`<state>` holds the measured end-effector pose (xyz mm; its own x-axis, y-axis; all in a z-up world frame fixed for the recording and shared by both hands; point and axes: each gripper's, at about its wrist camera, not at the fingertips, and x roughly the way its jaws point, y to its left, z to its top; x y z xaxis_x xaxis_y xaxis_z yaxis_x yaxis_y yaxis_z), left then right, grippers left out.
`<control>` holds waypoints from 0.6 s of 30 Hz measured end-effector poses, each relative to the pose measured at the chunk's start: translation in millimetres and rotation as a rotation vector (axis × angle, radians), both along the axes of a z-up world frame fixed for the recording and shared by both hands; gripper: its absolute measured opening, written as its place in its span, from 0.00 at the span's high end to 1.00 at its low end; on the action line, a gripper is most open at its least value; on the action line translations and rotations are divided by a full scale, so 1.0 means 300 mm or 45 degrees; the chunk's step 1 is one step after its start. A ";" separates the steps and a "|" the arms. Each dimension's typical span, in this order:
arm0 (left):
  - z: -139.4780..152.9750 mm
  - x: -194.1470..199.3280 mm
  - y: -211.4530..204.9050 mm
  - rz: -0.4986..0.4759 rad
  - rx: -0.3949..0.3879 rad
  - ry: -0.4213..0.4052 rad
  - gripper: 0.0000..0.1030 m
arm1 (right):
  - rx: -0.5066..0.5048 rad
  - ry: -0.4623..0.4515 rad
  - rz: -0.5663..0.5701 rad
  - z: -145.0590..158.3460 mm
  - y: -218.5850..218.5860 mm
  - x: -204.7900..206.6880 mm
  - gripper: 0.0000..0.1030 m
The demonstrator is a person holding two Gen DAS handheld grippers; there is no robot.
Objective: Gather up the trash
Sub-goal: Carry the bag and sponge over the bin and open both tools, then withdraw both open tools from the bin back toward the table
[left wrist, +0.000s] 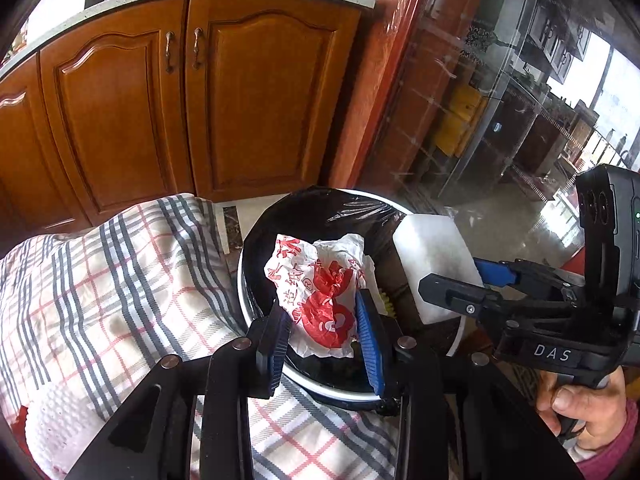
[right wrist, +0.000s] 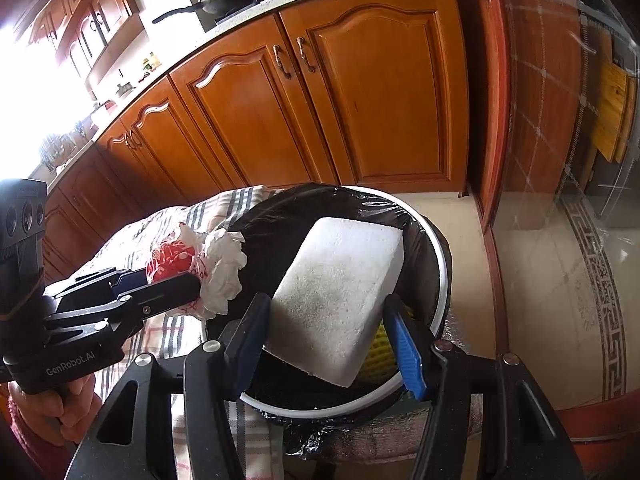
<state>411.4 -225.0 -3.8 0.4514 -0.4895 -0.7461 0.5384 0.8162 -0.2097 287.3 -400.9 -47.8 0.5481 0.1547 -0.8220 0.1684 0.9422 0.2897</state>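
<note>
Left wrist view: left tool (left wrist: pixel 324 320) clamped on crumpled red-and-white wrapper (left wrist: pixel 320 292), held over round white-rimmed bin (left wrist: pixel 256 312) lined with black bag (left wrist: pixel 340 208); right tool (left wrist: pixel 452 280) alongside, gripping white foam block (left wrist: pixel 428 256) at bin's right edge; something yellow (left wrist: pixel 388 304) partly visible inside bin. Right wrist view: right tool (right wrist: pixel 324 336) closed on foam block (right wrist: pixel 340 296) above bin (right wrist: pixel 440 280), yellow item (right wrist: pixel 380 348) beneath; left tool (right wrist: pixel 168 284) holding wrapper (right wrist: pixel 216 276) at left rim, beside checked cloth (right wrist: pixel 168 336).
</note>
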 end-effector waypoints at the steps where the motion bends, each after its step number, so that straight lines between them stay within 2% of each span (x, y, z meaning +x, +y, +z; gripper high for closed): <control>1: -0.004 0.002 -0.006 0.001 0.007 0.002 0.68 | 0.000 0.002 0.001 -0.002 -0.003 0.003 0.42; 5: -0.021 0.015 -0.012 0.002 0.032 0.028 0.65 | 0.000 0.016 -0.005 -0.007 -0.006 0.012 0.39; 10: -0.019 0.011 -0.010 0.011 0.031 0.027 0.51 | 0.033 0.014 -0.032 -0.008 -0.028 0.013 0.36; 18: 0.002 -0.046 0.059 0.058 0.006 -0.014 0.50 | 0.050 -0.022 -0.062 0.013 -0.030 -0.014 0.35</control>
<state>397.5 -207.3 -3.0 0.4814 -0.4646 -0.7433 0.5027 0.8410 -0.2001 283.2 -409.7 -43.8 0.5701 0.1592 -0.8060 0.2085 0.9209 0.3294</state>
